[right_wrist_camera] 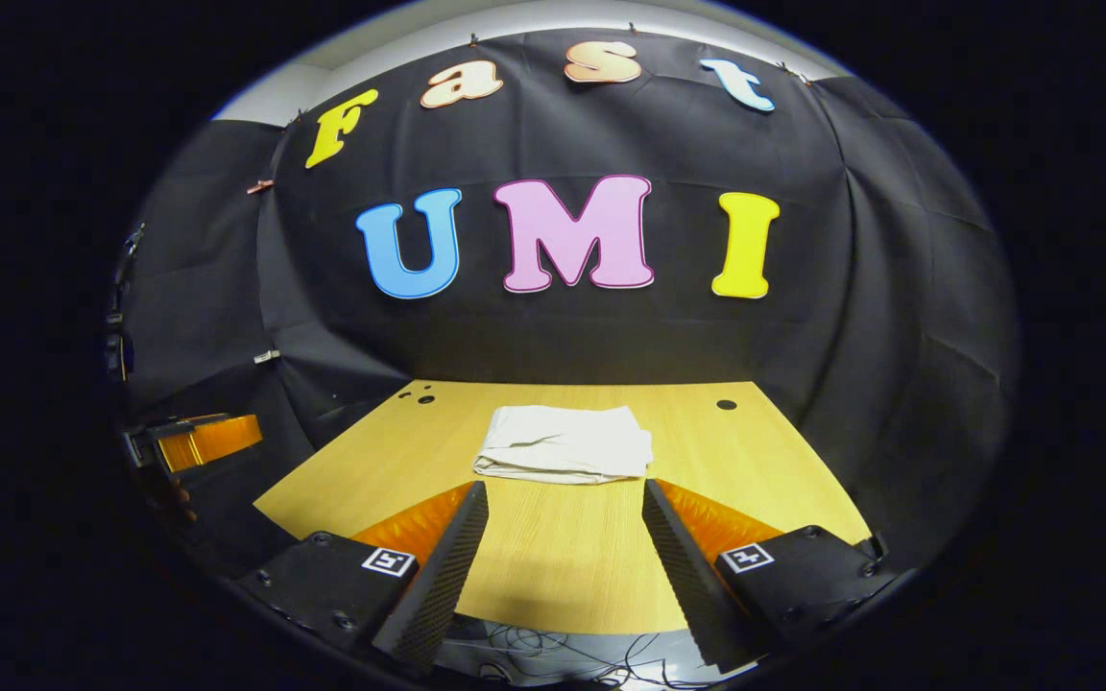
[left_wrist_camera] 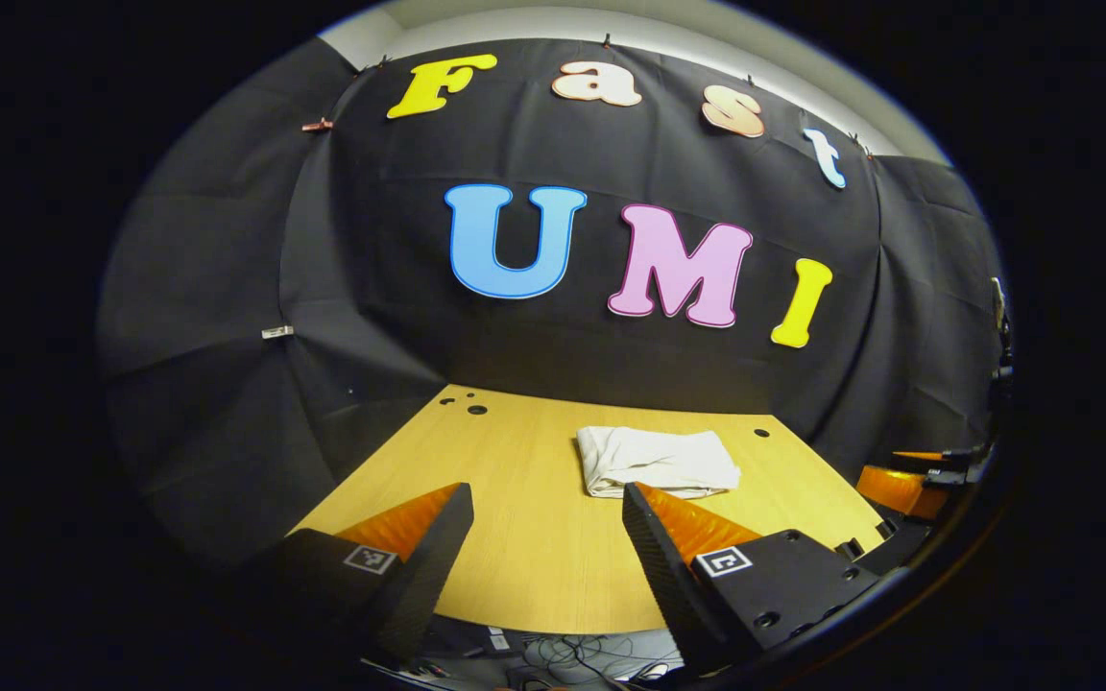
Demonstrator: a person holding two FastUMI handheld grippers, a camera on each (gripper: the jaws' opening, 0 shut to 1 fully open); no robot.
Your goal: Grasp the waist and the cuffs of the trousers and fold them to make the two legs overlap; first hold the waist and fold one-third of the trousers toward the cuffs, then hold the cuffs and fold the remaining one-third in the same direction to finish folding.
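A light wooden table (right_wrist_camera: 563,566) carries white trousers (right_wrist_camera: 565,443), folded into a compact stack near its far edge.

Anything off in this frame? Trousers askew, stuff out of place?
Nothing stands out. The white trousers lie as a compact folded bundle on the wooden table, slightly rumpled at the edges but not askew. Both tongs, left and right, are open and empty, short of the bundle.
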